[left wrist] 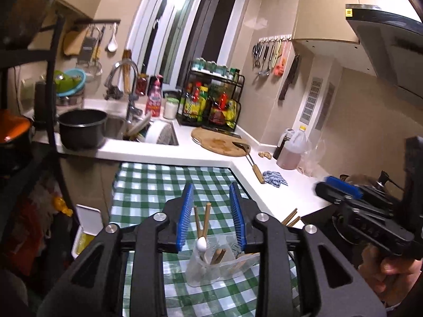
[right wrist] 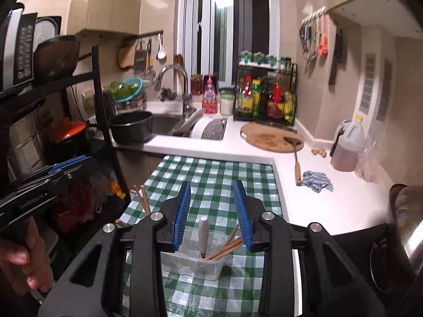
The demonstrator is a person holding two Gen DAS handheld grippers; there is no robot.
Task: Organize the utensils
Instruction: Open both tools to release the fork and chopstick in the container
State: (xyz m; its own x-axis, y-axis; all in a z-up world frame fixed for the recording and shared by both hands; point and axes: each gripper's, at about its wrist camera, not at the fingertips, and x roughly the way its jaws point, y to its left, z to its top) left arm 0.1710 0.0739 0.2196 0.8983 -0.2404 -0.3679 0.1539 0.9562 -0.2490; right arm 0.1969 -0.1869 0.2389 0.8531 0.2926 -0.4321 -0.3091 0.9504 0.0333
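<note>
1. Currently both grippers hover over the green checked tablecloth [right wrist: 211, 174], each with its jaws spread wide and nothing between them; the left gripper [left wrist: 211, 211] and right gripper [right wrist: 214, 206] both look down on the clear plastic container [right wrist: 195, 259].
2. That container stands on the cloth just below the fingertips and holds a white-handled utensil [right wrist: 203, 235] upright, plus wooden chopsticks [right wrist: 227, 245] leaning against its rim.
3. Judging by this, most pieces seem sorted already; a good next move would approach any leftover slowly, jaws squared across its handle, so the light container is not tipped.
4. Counted: one container, one white-handled piece, roughly three or four wooden sticks inside (overlap hides the exact number).
5. Elsewhere, one wooden-handled spatula [right wrist: 295, 155] lies across one round cutting board [right wrist: 267, 137] on the white counter.
</note>
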